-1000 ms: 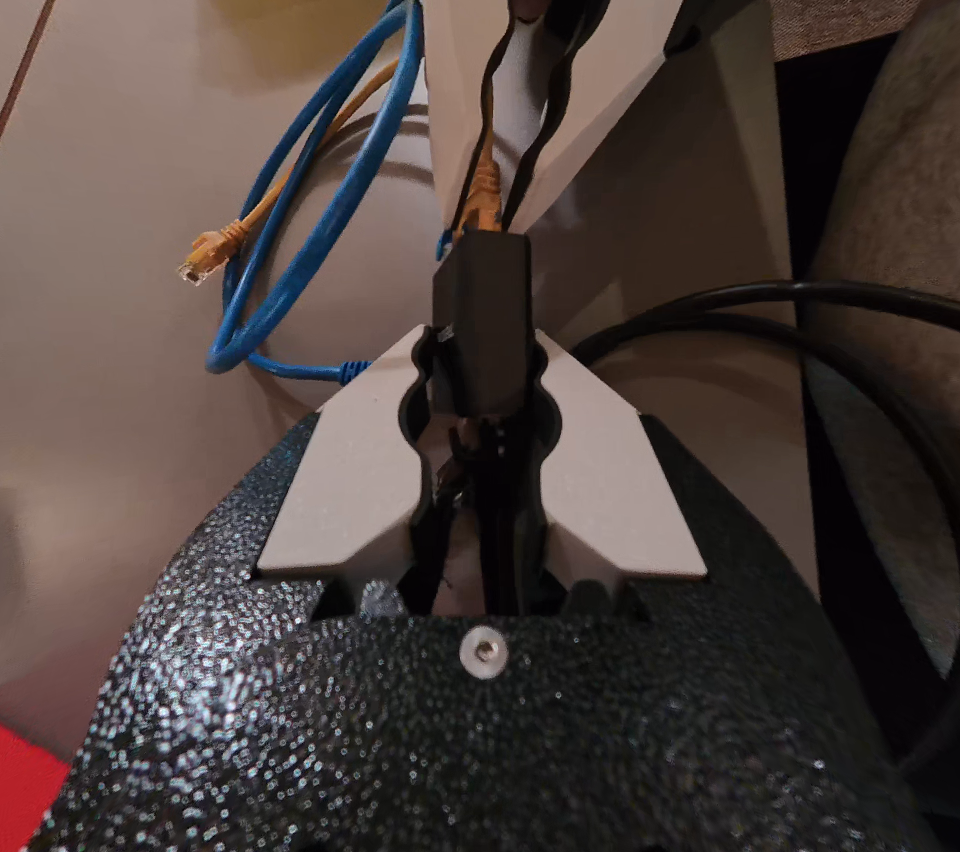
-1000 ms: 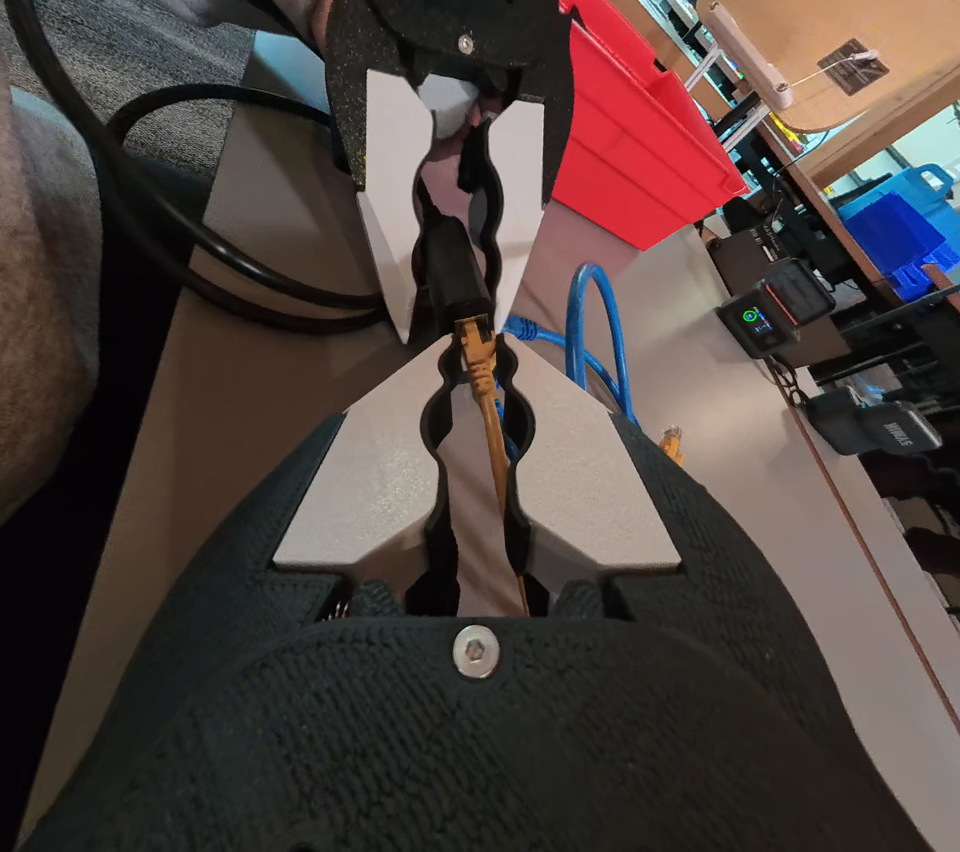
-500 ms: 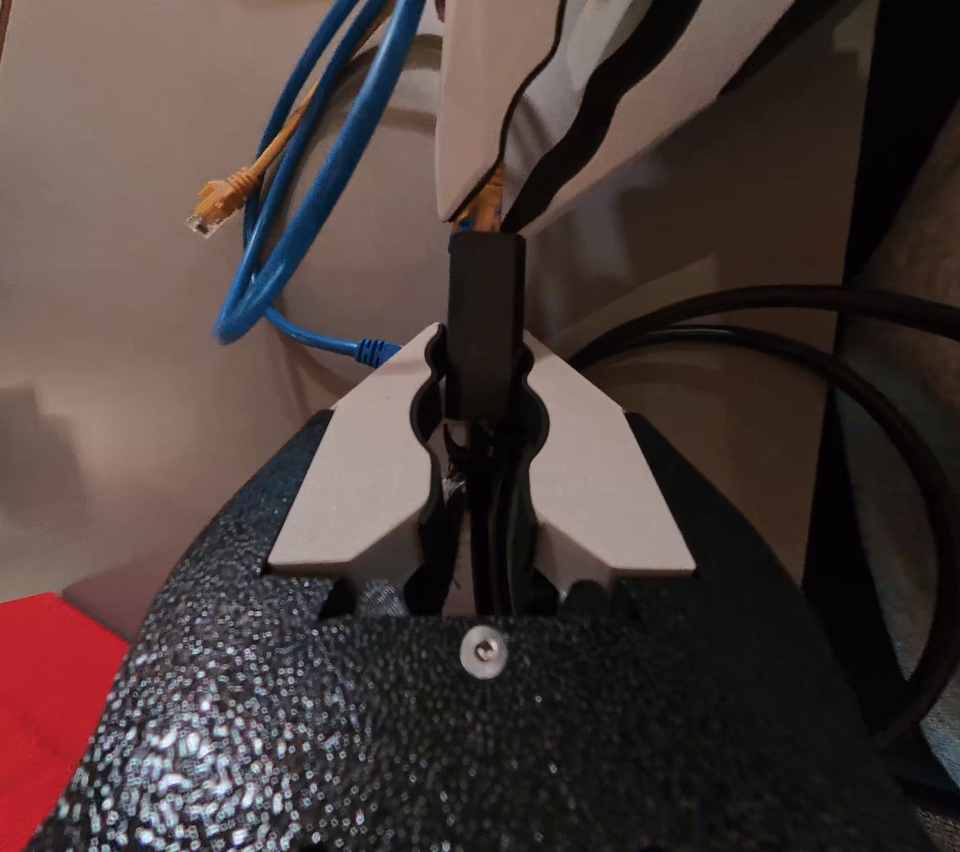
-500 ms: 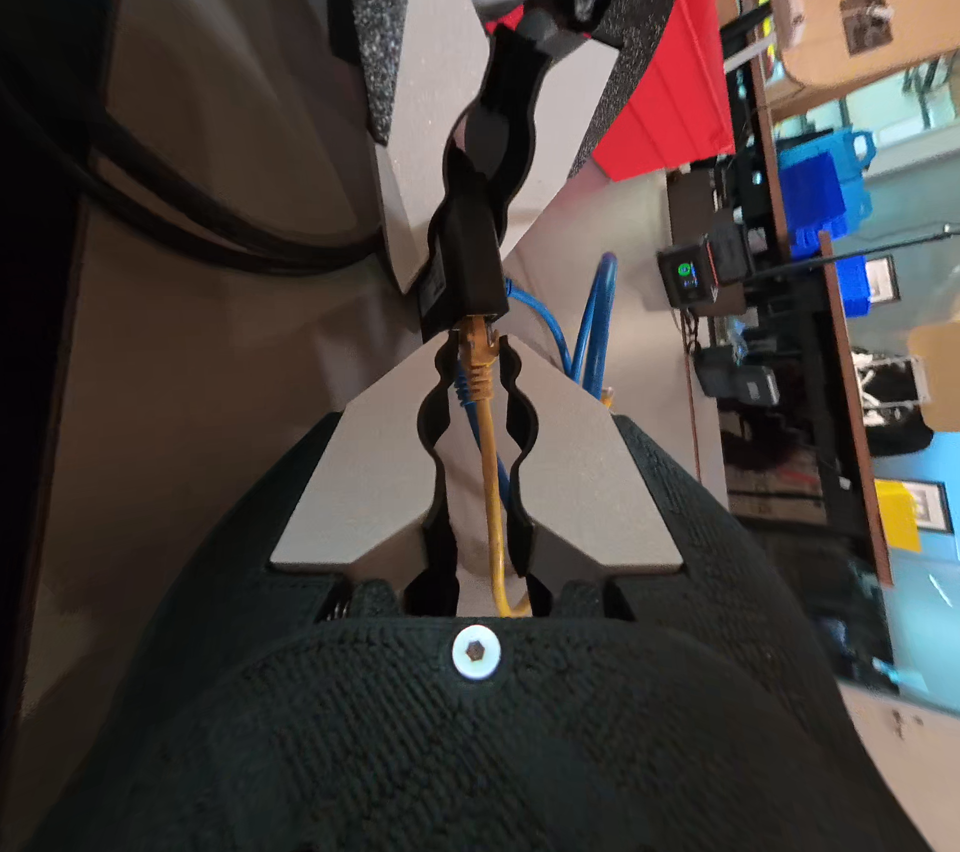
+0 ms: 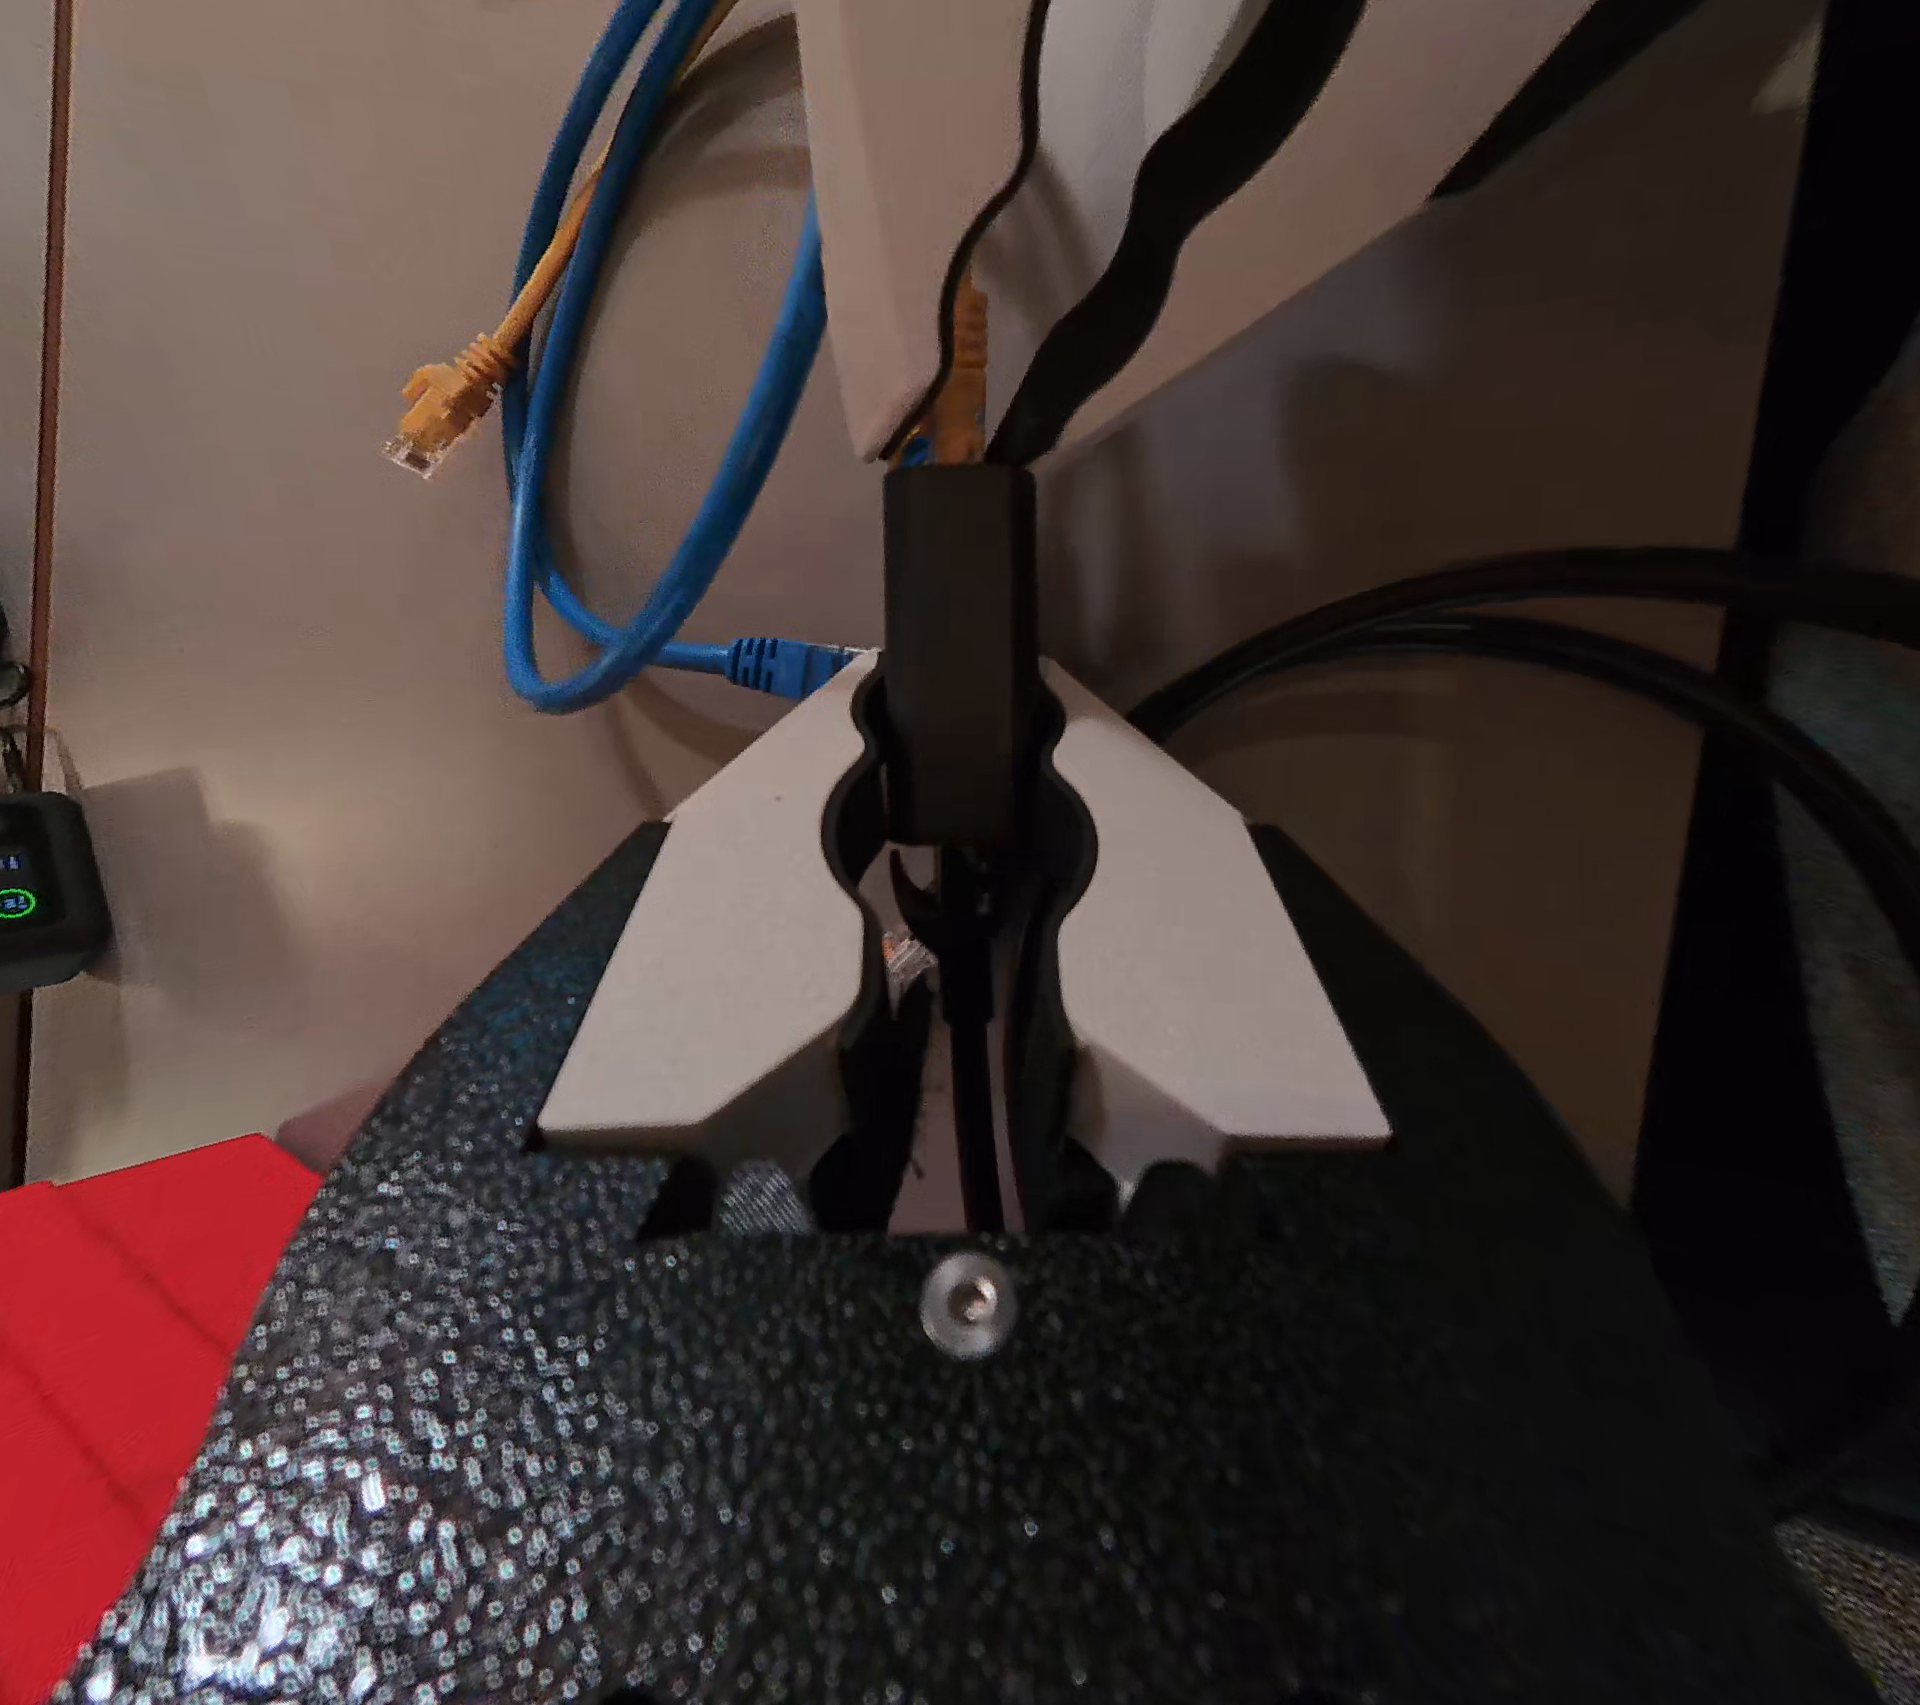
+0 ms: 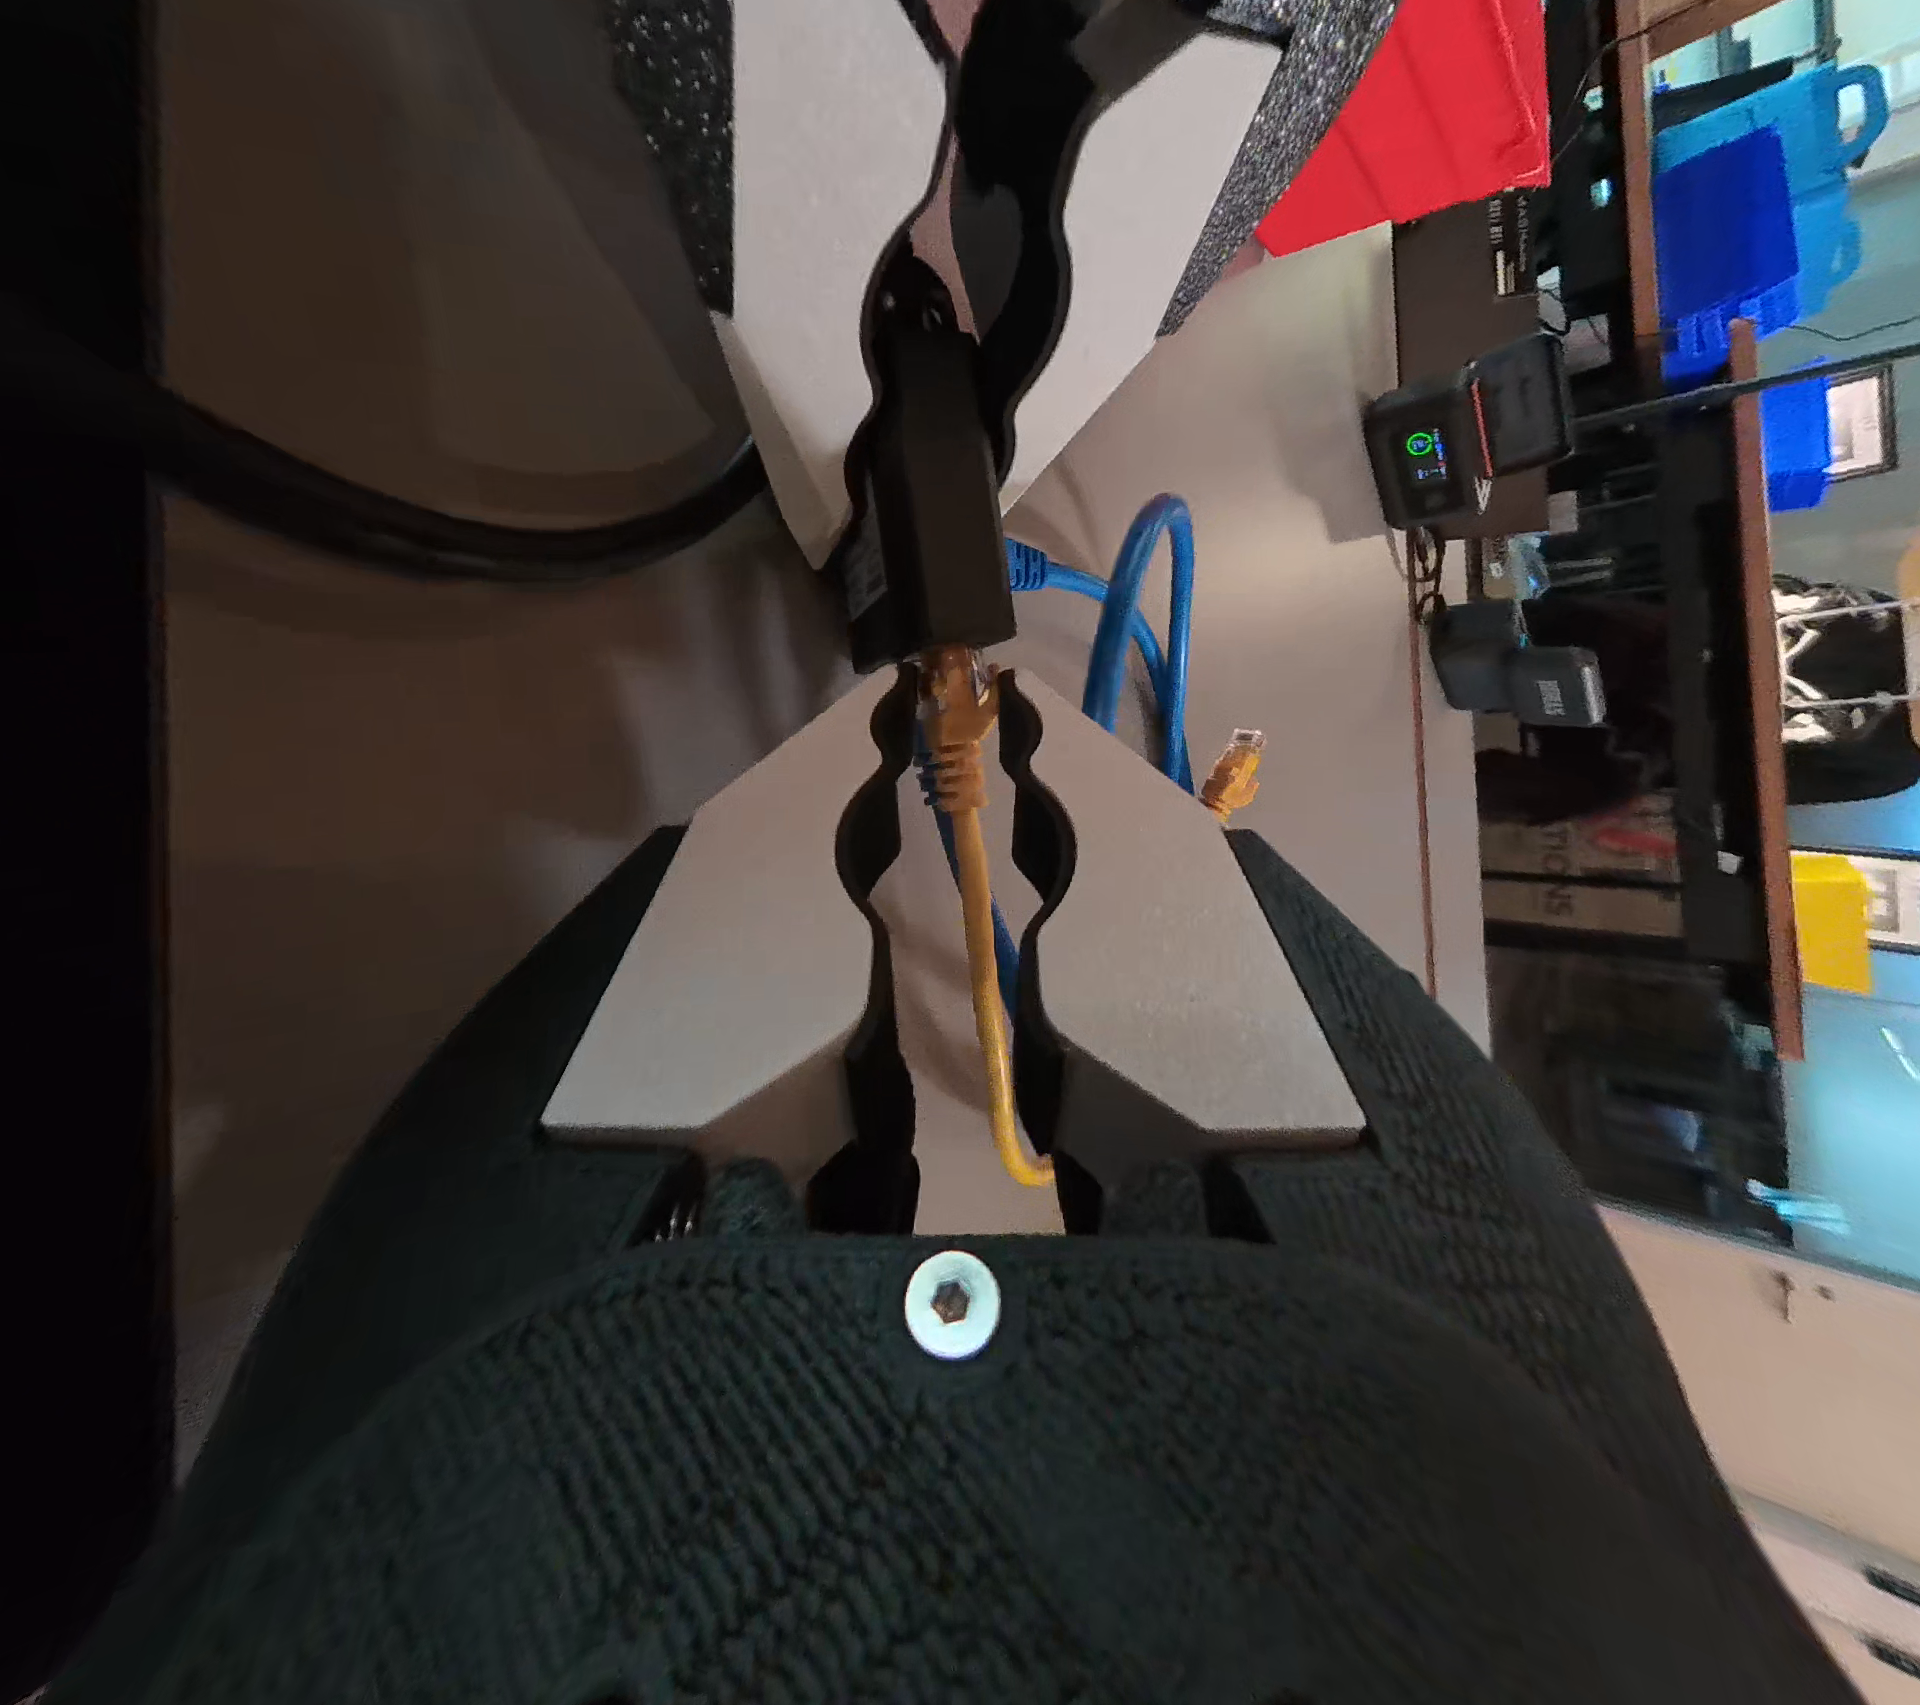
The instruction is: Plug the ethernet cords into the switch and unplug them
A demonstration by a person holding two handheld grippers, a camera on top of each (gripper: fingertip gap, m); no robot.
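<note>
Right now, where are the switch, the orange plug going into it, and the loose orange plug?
switch [image 5: 958,616]: left wrist view, front face.
orange plug [image 6: 958,725]: right wrist view, boot.
loose orange plug [image 5: 445,406]: left wrist view, boot.

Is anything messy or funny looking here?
A bit. The blue cord and orange cord lie tangled on the table, each with a plug loose. The black box hangs in the air, not on the table.

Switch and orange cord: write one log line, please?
left gripper: shut on black switch | right gripper: shut on orange ethernet cord | plug at port
</note>
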